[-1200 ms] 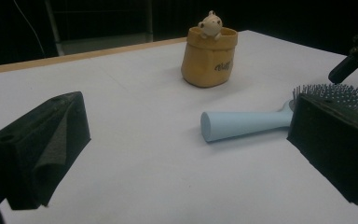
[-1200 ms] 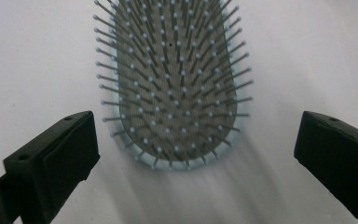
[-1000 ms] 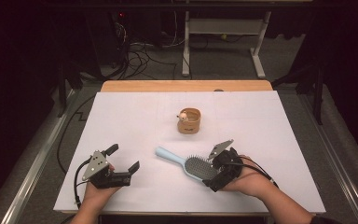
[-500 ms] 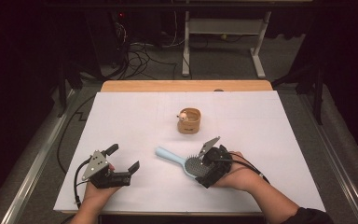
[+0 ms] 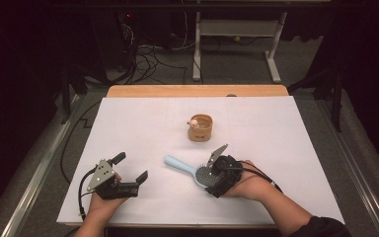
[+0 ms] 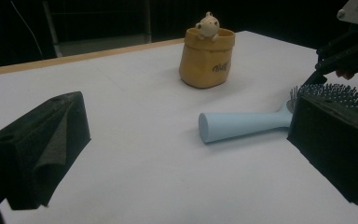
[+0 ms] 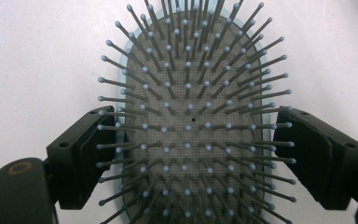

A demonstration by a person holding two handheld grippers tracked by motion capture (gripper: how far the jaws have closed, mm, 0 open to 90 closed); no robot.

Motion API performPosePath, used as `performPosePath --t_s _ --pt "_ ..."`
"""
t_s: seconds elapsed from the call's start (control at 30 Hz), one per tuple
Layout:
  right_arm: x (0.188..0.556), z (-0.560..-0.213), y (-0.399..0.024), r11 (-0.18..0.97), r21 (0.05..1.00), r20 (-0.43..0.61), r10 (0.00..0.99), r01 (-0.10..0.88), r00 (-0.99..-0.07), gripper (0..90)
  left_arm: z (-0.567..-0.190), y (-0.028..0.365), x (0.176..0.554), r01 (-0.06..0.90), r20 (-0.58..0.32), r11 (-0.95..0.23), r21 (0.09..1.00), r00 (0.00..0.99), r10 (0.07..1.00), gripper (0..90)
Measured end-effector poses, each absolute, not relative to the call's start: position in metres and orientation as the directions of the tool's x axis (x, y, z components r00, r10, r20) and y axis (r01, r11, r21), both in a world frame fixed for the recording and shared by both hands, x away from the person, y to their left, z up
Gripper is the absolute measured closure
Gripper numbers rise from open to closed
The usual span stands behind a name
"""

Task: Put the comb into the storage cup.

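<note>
one pale-blue hairbrush [image 5: 190, 171] on the white table [image 5: 286, 128], just in front of one tan pouch [image 5: 200, 129], my right tongs [image 7: 186, 154] just closing around its bristled head, pads at its edges, my left tongs [image 5: 130, 169] spread wide, empty, left of the pouch

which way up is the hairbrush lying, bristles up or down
Bristles up. The hairbrush lies flat on the white table, its pins rising toward the right gripper's camera, the blue handle resting level on the table.
</note>
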State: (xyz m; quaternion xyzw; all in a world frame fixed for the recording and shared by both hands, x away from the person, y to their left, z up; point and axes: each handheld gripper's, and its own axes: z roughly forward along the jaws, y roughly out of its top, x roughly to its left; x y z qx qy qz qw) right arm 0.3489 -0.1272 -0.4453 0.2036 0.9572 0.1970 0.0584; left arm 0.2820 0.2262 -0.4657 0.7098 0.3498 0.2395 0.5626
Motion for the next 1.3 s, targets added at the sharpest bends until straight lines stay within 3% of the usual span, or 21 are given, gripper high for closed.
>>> performPosePath --t_s 0.9,1.3 --pt "0.350 -0.450 -0.125 0.857 0.387 -0.029 0.380 0.340 -0.924 18.9 -0.467 0.226 0.282 0.228 -0.050 -0.128 0.965 0.640 0.766 0.1" --pt "0.354 -0.447 -0.116 0.888 0.313 -0.035 0.364 0.335 -0.931 19.6 -0.467 0.226 0.280 0.212 -0.039 -0.130 0.968 0.644 0.764 0.7"
